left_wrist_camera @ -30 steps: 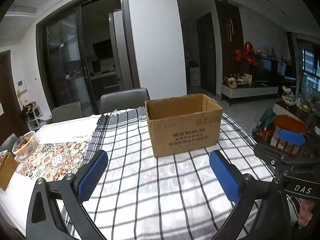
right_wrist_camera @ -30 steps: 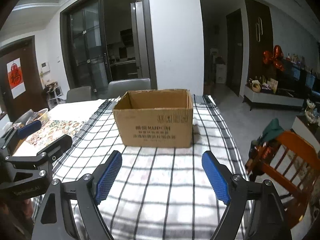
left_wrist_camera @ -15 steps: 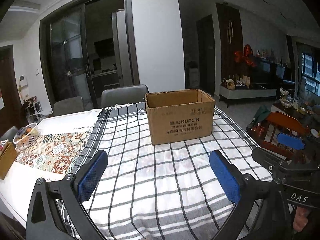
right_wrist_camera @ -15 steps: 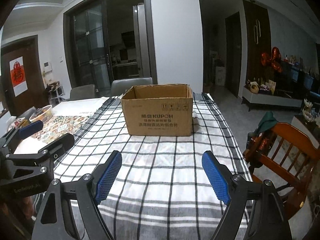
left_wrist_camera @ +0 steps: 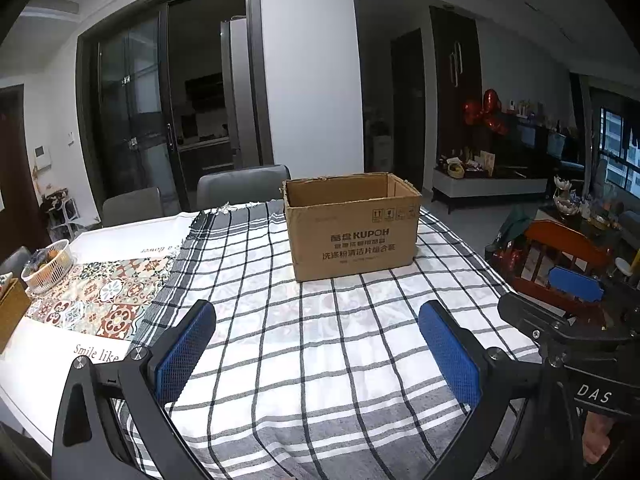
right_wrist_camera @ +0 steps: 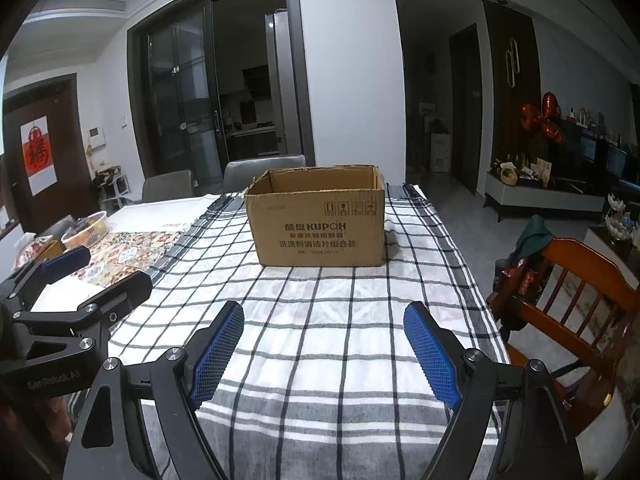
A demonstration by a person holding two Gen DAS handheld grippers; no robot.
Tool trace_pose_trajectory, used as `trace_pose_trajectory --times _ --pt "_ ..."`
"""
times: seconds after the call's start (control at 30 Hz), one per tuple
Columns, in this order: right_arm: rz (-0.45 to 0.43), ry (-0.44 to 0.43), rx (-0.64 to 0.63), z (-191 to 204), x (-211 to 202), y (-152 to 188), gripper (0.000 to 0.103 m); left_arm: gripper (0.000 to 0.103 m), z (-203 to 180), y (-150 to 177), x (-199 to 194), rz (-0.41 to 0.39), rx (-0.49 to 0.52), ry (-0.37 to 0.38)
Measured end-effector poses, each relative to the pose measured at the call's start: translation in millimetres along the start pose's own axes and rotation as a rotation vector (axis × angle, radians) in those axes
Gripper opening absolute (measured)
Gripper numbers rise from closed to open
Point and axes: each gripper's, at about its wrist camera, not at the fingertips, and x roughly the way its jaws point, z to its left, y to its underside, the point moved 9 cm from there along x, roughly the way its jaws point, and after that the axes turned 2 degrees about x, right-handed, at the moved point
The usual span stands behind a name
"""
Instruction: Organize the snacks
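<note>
An open brown cardboard box (left_wrist_camera: 352, 228) printed KUPOH stands on the black-and-white checked tablecloth (left_wrist_camera: 320, 340); it also shows in the right wrist view (right_wrist_camera: 320, 224). Its inside is hidden from both views. My left gripper (left_wrist_camera: 316, 352) is open and empty, well short of the box. My right gripper (right_wrist_camera: 324, 352) is open and empty, also short of the box. Each gripper shows at the edge of the other's view. No loose snacks show on the cloth.
A white basket (left_wrist_camera: 48, 266) with small items and a brown box edge (left_wrist_camera: 12, 312) sit at the far left on a patterned runner (left_wrist_camera: 100, 300). Grey chairs (left_wrist_camera: 244, 188) stand behind the table. A wooden chair (right_wrist_camera: 568, 292) stands at the right.
Both grippers have drawn back and levelled, so the box looks smaller and farther off. Both stay open and empty.
</note>
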Motion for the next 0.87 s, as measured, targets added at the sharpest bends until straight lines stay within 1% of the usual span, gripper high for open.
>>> trace_pose_trajectory --times 0.87 --pt "-0.008 0.003 0.0 -0.9 -4.0 0.4 0.083 0.103 -0.9 1.6 -4.3 -0.006 0.001 -0.01"
